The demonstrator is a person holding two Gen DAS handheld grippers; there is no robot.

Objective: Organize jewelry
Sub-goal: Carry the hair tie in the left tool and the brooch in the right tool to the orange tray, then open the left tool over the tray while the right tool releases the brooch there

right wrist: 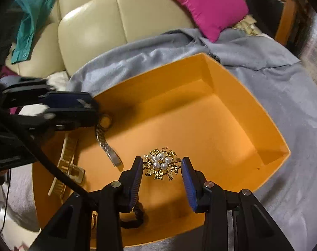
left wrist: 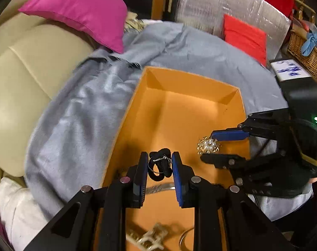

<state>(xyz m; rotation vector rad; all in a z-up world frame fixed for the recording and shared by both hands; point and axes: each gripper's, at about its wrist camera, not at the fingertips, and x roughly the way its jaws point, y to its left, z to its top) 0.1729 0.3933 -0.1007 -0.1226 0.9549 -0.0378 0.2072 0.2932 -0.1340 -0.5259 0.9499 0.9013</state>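
A: Orange box (right wrist: 231, 113) on the grey blanket (right wrist: 284, 108); we're at the drop-in step. Right claw (right wrist: 162, 167) is clamped on the pearl brooch (right wrist: 161, 163), over the box floor.

B: Left claw (left wrist: 160, 164) clamped on a black band with a ring (left wrist: 160, 165). Next we lower, then release. The watch (right wrist: 107, 146) is half hidden.
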